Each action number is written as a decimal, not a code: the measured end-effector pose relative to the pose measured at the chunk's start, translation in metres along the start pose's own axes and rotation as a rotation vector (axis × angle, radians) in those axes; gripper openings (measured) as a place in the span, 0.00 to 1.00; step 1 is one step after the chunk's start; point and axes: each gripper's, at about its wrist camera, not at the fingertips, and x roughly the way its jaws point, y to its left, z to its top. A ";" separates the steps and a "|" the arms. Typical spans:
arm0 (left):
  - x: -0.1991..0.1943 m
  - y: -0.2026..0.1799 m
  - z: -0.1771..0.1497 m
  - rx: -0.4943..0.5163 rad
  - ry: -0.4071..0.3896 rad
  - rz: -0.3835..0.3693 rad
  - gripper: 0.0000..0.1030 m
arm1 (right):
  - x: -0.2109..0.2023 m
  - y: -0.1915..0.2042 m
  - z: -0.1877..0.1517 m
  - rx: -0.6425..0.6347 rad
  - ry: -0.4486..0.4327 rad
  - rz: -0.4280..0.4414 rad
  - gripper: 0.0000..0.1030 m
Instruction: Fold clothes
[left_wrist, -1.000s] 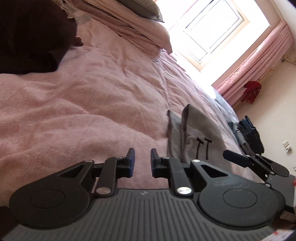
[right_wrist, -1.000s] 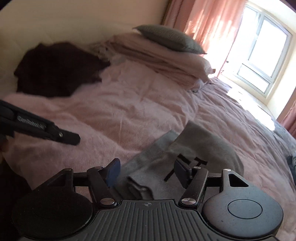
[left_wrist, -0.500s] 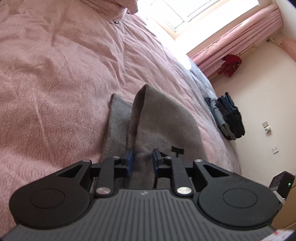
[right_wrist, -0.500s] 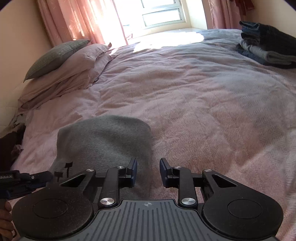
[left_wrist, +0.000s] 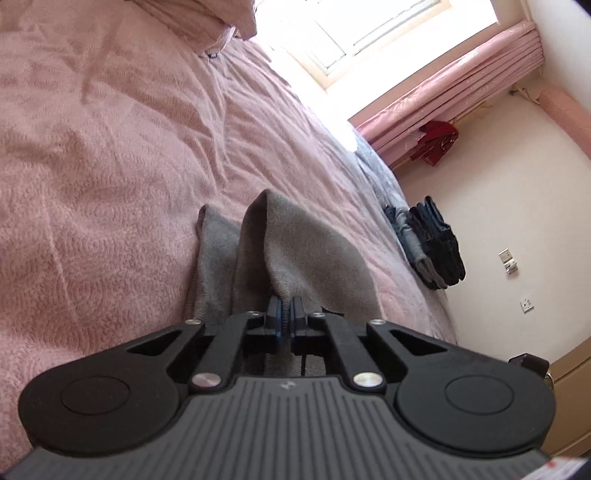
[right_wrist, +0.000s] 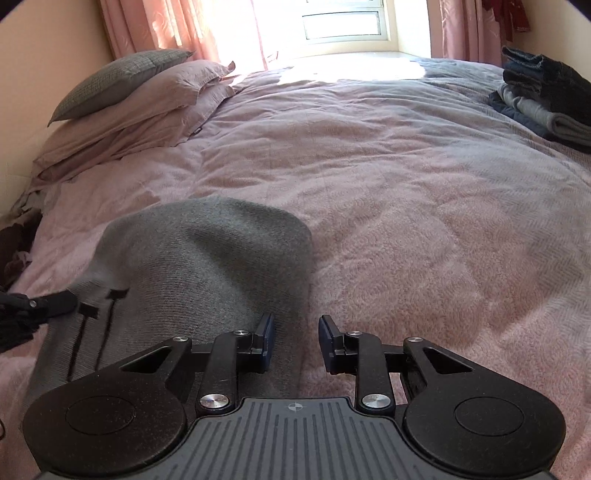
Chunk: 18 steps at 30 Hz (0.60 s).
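At the bottom centre of the left wrist view, the left gripper (left_wrist: 285, 314) is seen clamped on the near edge of the grey garment (left_wrist: 295, 258), whose stitched hem is pinched between the blue pads; the cloth is drawn up into a ridge, probably so that the edge can be lifted for a fold. In the lower middle of the right wrist view, the right gripper (right_wrist: 295, 341) is held with its jaws still apart and closing, the garment's right-hand edge lying beside the left pad (right_wrist: 266, 341) but not yet pressed, so a matching grip is judged to be in preparation. The left gripper's tip is glimpsed at the left edge of that frame, beside the garment's black drawstrings (right_wrist: 94, 325).

The garment is spread across the lower left and centre of the pink bedspread (right_wrist: 424, 221), kept on open bedding where room for folding is available. Farther off, at the upper right, a stack of folded clothes (right_wrist: 543, 96) is set aside. Pillows (right_wrist: 147, 92) are piled at the upper left.
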 end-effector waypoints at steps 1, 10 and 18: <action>-0.008 -0.004 0.001 0.023 -0.019 0.002 0.01 | -0.001 0.006 0.001 -0.032 0.001 -0.001 0.19; -0.010 0.008 -0.006 0.095 0.013 0.119 0.02 | 0.014 0.049 -0.011 -0.262 0.019 -0.094 0.09; -0.001 0.012 0.007 0.104 0.036 0.080 0.17 | 0.000 -0.022 0.004 0.051 0.035 0.004 0.12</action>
